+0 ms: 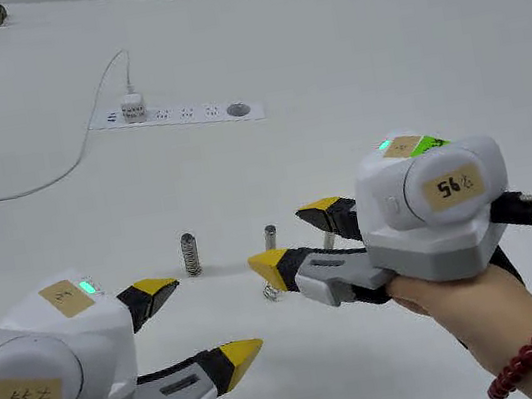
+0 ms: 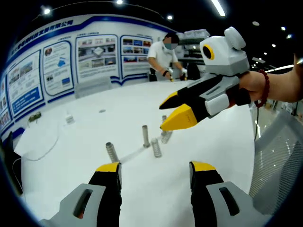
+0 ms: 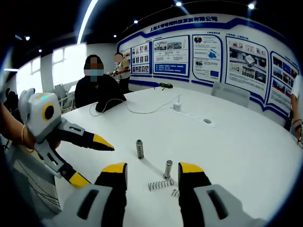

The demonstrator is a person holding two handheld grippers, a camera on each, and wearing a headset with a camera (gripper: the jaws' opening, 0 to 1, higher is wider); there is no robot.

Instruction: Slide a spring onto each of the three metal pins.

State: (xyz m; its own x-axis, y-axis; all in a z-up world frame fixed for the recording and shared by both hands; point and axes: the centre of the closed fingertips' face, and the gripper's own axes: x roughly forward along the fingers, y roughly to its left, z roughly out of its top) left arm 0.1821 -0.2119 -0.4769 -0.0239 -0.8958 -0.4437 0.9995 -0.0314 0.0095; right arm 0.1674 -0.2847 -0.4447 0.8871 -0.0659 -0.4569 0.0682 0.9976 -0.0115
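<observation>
Loose spring [image 3: 161, 184] lies on its side on the bench [image 1: 346, 65] at the foot of the bare pin [image 3: 168, 169]. Its long axis runs crosswise to the right gripper [image 3: 152, 170], whose fingers are spread and empty just short of it. The left gripper [image 1: 215, 314], fingers likewise apart and empty, hangs farther from that pin.

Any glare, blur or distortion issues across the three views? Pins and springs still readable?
Head view: soft even light on the white table, faint shadows, bare pin and spring-fitted pin sharp. Left gripper view: heavy fisheye bending, ceiling strip light flares. Right gripper view: window at left washed out, loose spring crisp by the open right tongs.
</observation>
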